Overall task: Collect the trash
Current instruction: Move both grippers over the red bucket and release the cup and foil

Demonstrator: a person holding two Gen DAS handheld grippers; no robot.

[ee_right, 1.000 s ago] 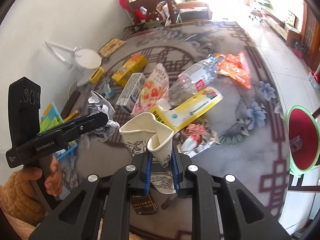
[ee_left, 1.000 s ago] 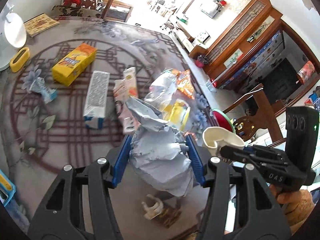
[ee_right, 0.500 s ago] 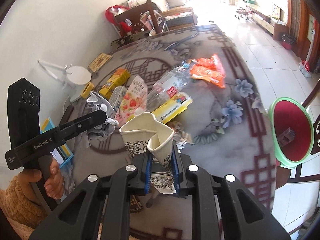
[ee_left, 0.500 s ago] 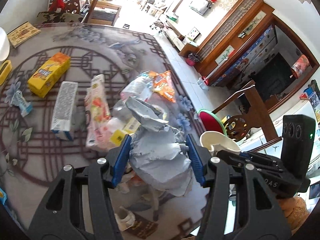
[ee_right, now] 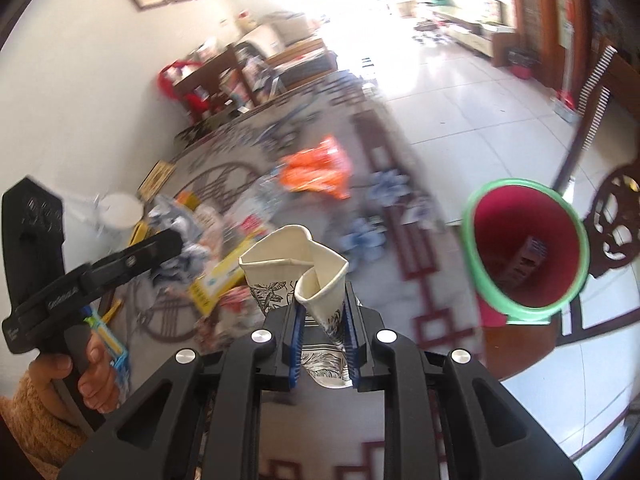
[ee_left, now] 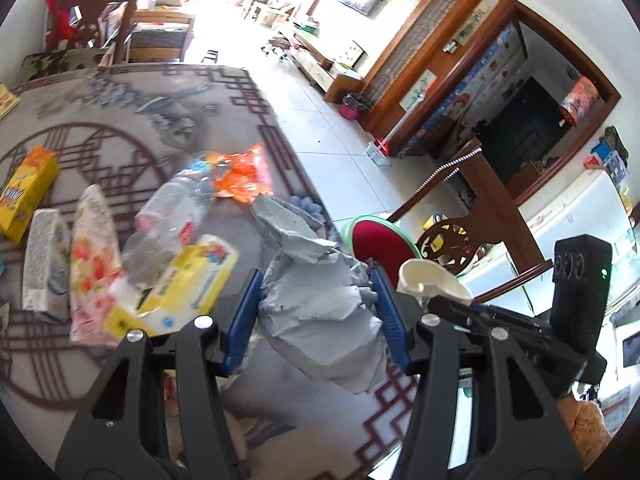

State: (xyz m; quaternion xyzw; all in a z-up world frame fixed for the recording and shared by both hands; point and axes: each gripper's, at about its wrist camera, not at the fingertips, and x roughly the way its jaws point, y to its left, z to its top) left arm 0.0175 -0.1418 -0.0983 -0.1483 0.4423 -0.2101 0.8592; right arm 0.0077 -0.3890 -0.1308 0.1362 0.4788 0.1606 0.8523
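Left gripper point(ee_left: 316, 316) clamped on a crumpled grey paper wad point(ee_left: 320, 312), blue pads pressing both its sides, wad bulging above and below them. Right gripper point(ee_right: 322, 344) squeezed narrow on a crushed paper cup point(ee_right: 298, 268), rim sticking up past the fingers. Only from the right wrist: inside of the red bin point(ee_right: 524, 248) with green rim, holding a small box, off to the right beside the table point(ee_right: 400, 432). Only from the left wrist: bottle, yellow box and orange wrapper point(ee_left: 240, 172) lying sharp enough to tell apart.
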